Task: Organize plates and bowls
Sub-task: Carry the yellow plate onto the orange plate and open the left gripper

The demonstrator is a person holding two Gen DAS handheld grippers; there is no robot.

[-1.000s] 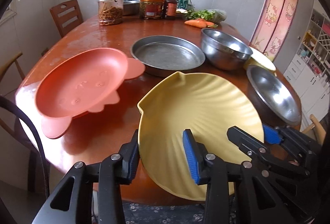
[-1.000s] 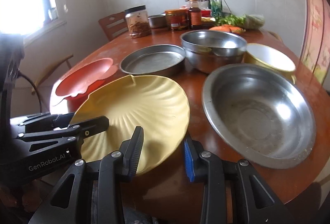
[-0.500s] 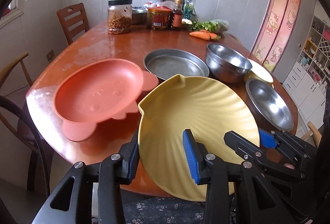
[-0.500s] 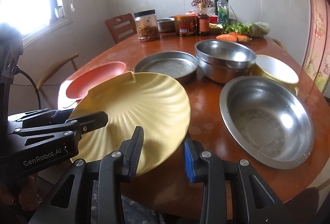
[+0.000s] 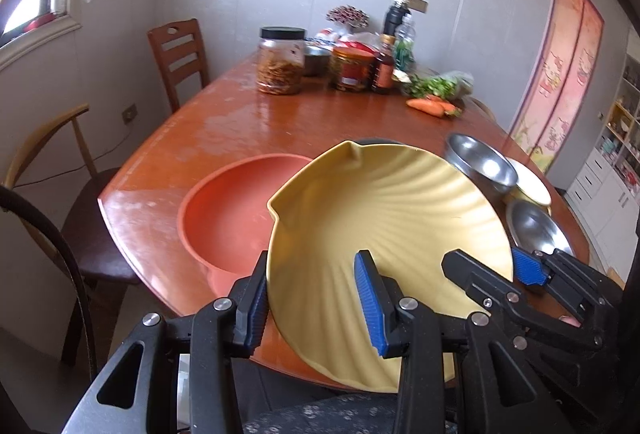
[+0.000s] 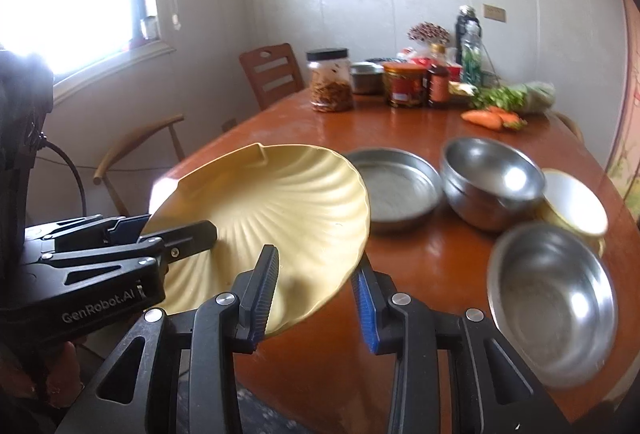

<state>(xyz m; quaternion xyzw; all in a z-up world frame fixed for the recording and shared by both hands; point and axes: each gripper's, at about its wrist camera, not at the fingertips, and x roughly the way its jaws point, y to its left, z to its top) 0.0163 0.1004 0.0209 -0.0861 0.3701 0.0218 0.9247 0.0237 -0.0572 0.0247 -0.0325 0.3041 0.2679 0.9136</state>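
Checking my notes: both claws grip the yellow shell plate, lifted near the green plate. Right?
Not green: the plate beside the yellow shell plate is orange, as the left wrist view shows. Both the left claw and right claw do grip it.

Bare tabletop [image 5: 256, 122] offers passage behind orange plate [image 5: 228, 210]; steel bowls [image 6: 492, 182] crowd the right.

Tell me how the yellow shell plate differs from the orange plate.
The yellow shell plate is ribbed and tilted in the air, with the left gripper and right gripper straddling its rim; the orange plate is smooth-walled and rests flat on the table. Both look like matte plastic.
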